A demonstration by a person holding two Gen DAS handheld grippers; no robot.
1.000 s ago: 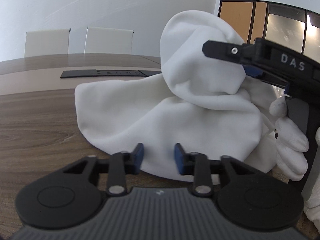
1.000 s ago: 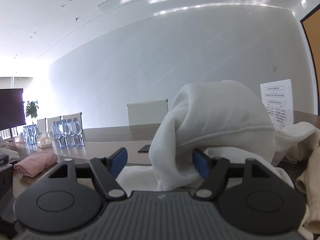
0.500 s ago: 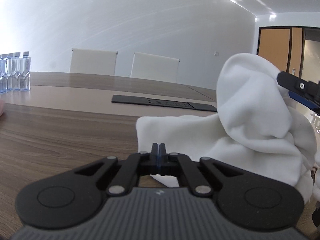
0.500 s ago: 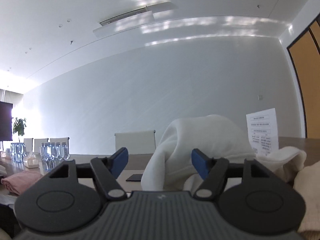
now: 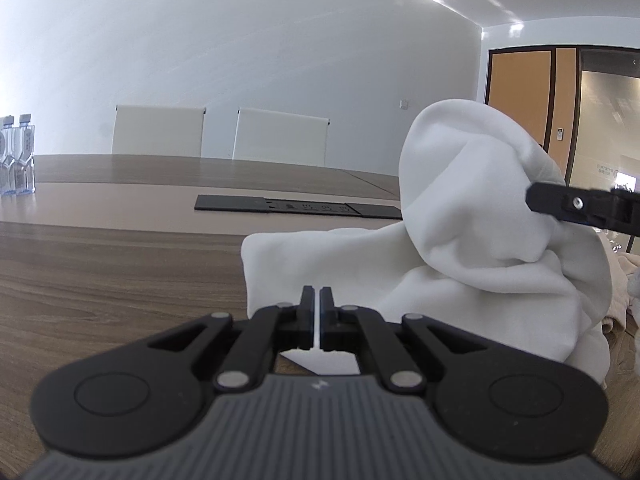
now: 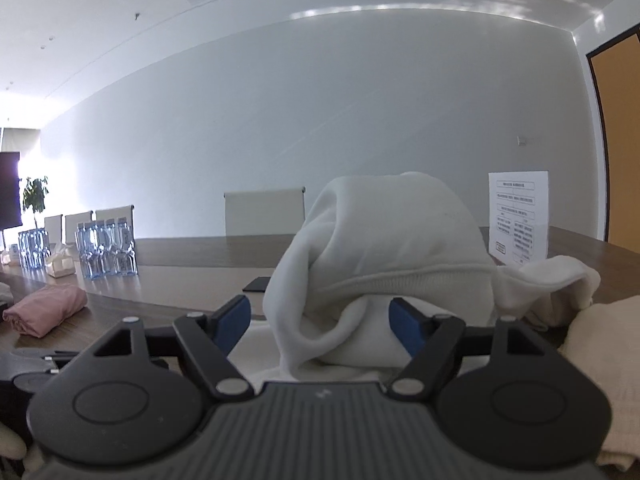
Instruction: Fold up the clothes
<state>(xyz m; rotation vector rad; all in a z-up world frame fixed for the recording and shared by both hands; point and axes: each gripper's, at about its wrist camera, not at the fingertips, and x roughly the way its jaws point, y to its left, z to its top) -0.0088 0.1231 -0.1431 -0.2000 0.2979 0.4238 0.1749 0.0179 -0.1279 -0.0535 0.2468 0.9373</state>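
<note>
A white garment (image 5: 460, 240) lies partly on the wooden table (image 5: 100, 272) and rises into a tall bunch at the right. My left gripper (image 5: 316, 292) is shut on the garment's near edge, and white cloth shows between and under its fingers. My right gripper (image 6: 320, 312) is held high with its jaws opening. The bunched garment (image 6: 380, 240) sits between them, draped over the right-hand pad (image 6: 404, 320), while the left-hand pad stands clear of it. In the left wrist view one finger (image 5: 568, 204) of the right gripper shows in front of the bunch.
Water bottles (image 6: 106, 248) and a folded pink garment (image 6: 44, 312) are on the table to the left. A cream garment (image 6: 600, 360) lies at the right, behind it a paper sign (image 6: 518, 216). A black socket panel (image 5: 296, 206) and white chairs (image 5: 160, 130) are farther back.
My left gripper's jaws went from open to shut on the garment's near edge. My right gripper rose with the bunch draped on it, and its jaws widened a little.
</note>
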